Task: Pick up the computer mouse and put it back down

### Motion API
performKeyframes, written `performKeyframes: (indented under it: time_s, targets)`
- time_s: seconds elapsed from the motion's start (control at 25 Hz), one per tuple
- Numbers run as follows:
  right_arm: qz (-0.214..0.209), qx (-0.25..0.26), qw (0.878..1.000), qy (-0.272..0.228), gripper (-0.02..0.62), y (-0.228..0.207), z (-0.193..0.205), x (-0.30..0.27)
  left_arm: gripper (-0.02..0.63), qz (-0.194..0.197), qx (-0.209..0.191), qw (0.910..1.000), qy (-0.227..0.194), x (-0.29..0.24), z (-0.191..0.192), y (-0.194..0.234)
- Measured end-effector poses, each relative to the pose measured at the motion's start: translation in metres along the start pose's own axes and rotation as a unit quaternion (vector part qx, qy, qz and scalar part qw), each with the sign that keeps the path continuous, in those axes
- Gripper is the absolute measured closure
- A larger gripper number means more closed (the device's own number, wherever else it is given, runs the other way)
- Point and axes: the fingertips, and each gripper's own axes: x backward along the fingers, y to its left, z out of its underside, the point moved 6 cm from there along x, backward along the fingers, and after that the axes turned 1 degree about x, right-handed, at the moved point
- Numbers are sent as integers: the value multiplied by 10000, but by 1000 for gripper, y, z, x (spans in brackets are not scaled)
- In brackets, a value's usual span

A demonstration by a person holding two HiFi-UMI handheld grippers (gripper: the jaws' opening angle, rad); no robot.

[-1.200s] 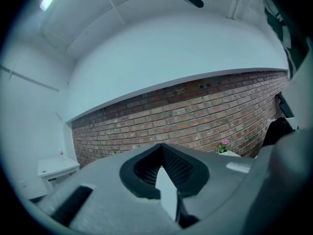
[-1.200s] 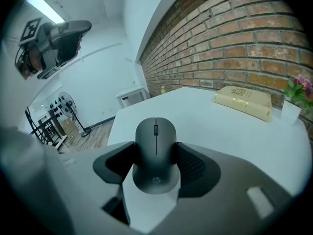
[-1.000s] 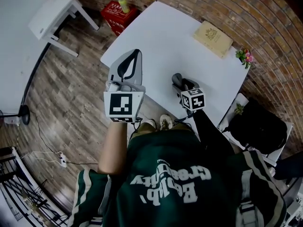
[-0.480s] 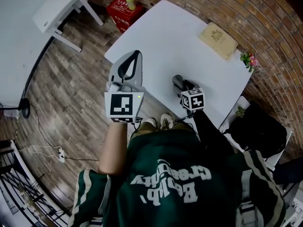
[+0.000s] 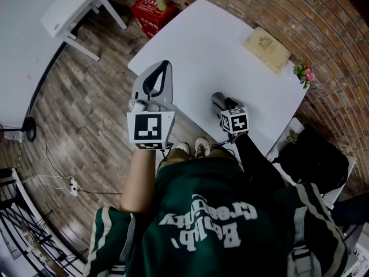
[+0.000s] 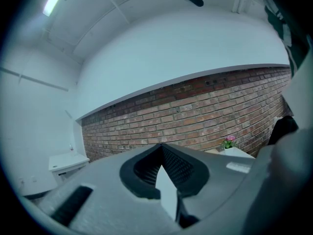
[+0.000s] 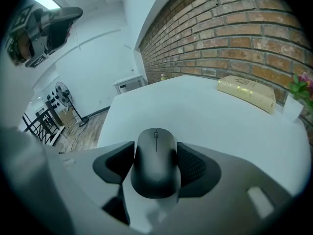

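1. The right tongs (image 7: 155,147) hold the computer mouse (image 7: 155,164). One ribbed pad lies against each long flank, and the jaws stand wide because the body is broad.
2. The mouse sits close to the near edge of the white worktop (image 7: 195,109). I cannot tell whether its base rests on the surface or hangs just above it.
3. It looks light and stiff, with a smooth, rounded shell that is probably slippery. The low middle of the flanks seems the best hold, clear of the wheel and buttons. A modest squeeze should be enough, and setting it down flat and gently should spare the underside.
4. The left tongs (image 6: 161,147) have their tips together on nothing. They are held level, off to the left and well apart from the mouse.
5. Farther off, the worktop is bare up to a tan book (image 7: 247,93) near its far edge. Small pink flowers (image 7: 303,84) stand beside it, against the brick wall (image 7: 234,28).
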Motion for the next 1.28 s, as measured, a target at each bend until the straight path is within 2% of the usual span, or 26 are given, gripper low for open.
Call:
performKeyframes:
  time_s: [0.2, 0.28, 0.52, 0.72, 0.88, 1.28]
  targets:
    - [-96, -112, 9999, -43, 300, -1, 0, -1, 599, -47, 38, 10000, 15, -1, 1, 1]
    - [-189, -129, 9997, -31, 265, 1, 1, -1, 600, -49, 39, 10000, 6, -1, 1, 0]
    - [-277, 46, 9994, -223, 262, 2, -11, 3, 600, -76, 63, 10000, 12, -6, 1, 0]
    - [-192, 115, 9968, -768, 262, 0, -46, 20, 599, -77, 78, 9999, 36, -8, 1, 1]
    - [-133, 395, 9909, -1277, 262, 4, -82, 37, 600, -39, 79, 10000, 3, -12, 1, 1]
    - [-77, 1070, 9628, -2481, 262, 22, -163, 94, 600, -34, 29, 9999, -106, -21, -6, 3]
